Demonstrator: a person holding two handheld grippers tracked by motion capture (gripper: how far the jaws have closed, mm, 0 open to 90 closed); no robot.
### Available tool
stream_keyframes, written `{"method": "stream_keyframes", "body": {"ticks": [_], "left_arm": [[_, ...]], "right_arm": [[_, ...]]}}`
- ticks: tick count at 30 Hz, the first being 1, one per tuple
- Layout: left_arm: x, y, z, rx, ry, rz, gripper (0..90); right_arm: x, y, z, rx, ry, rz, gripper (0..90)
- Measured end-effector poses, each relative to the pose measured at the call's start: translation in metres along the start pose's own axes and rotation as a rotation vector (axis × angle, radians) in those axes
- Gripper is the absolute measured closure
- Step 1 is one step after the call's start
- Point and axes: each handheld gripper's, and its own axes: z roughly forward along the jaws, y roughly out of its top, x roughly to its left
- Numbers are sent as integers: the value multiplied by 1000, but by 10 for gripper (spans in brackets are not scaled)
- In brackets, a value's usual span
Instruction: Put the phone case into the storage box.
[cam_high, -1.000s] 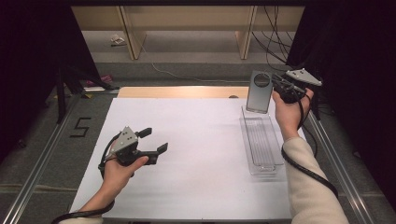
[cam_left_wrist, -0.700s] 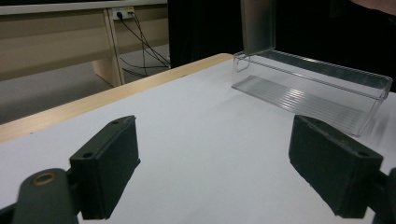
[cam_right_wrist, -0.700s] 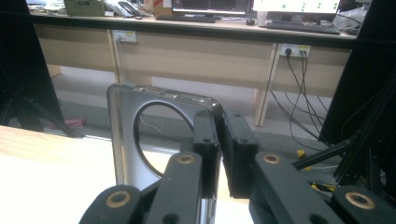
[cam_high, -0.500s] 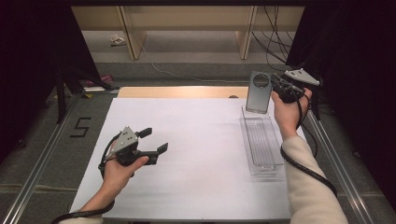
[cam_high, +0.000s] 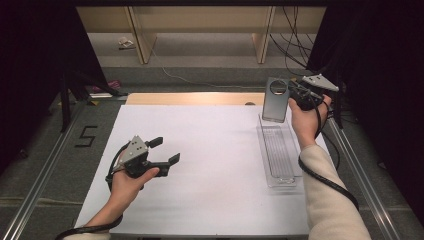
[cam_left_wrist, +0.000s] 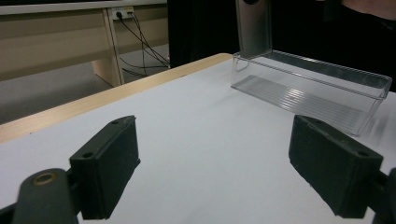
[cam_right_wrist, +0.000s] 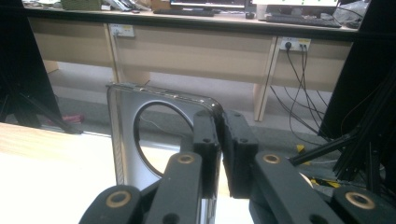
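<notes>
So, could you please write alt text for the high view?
The right gripper holds a grey plate with a round hole upright over the far end of a clear tray on a white table. The left gripper, jaws open, hovers at the near left.

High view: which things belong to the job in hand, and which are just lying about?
In the job:
- grey plate, clamped upright in the right gripper
- clear tray below it
- left gripper, open, idle

Lying about:
- number sticker beside the table
- cables on the floor
</notes>
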Motion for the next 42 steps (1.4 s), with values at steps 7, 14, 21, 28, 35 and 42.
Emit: {"method": "stream_keyframes", "body": {"ticks": [7, 14, 21, 28, 35, 42], "left_arm": [[0, 1, 0, -2, 1, 2, 156], [0, 1, 0, -1, 0, 0, 156], [0, 1, 0, -2, 0, 1, 156], [-1, 1, 0, -2, 0, 1, 156], [0, 1, 0, -3, 0, -1, 156], [-1, 1, 0, -1, -1, 0, 156]], "right_arm": [[0, -2, 2, 7, -1, 1, 851], [-1, -5, 6, 21, -5, 3, 851], [-1, -8, 9, 35, -6, 1, 851], [0, -12, 12, 44, -3, 2, 851], [-1, -15, 16, 58, -1, -4, 851], [-2, -18, 18, 64, -1, -8, 850]]}}
